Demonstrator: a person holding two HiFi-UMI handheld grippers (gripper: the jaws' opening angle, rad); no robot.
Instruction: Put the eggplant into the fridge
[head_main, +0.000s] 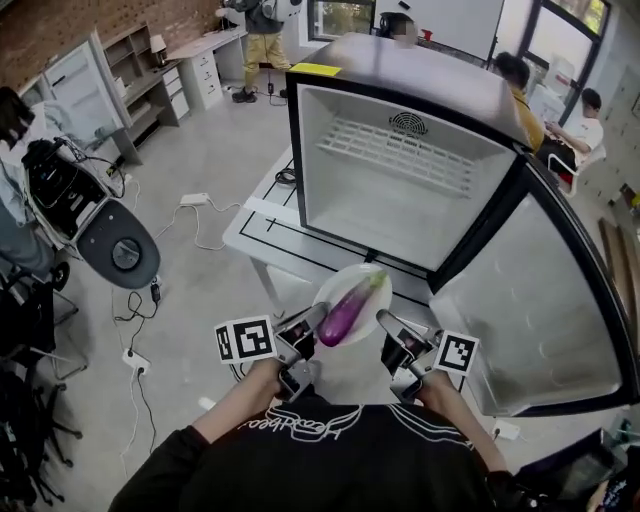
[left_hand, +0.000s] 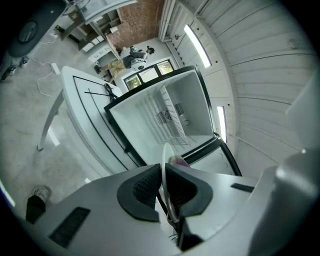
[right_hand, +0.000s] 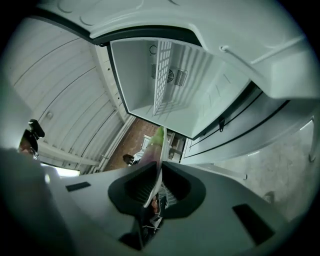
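A purple eggplant (head_main: 345, 310) with a green stem lies on a white plate (head_main: 368, 276). I hold the plate by its two sides: my left gripper (head_main: 318, 318) is shut on its left rim, and my right gripper (head_main: 383, 320) is shut on its right rim. The plate hangs in the air just in front of the small fridge (head_main: 400, 180), whose door (head_main: 545, 300) stands wide open to the right. In the left gripper view the plate's edge (left_hand: 164, 170) runs between the pads, with a bit of eggplant (left_hand: 178, 161) behind. In the right gripper view the plate (right_hand: 156, 170) and the eggplant's green tip (right_hand: 158, 136) show between the pads.
The fridge stands on a white table (head_main: 262, 225) and holds a wire shelf (head_main: 395, 150). Cables and a power strip (head_main: 195, 200) lie on the floor at the left, next to a round-based stand (head_main: 120, 245). People sit behind the fridge at the far right.
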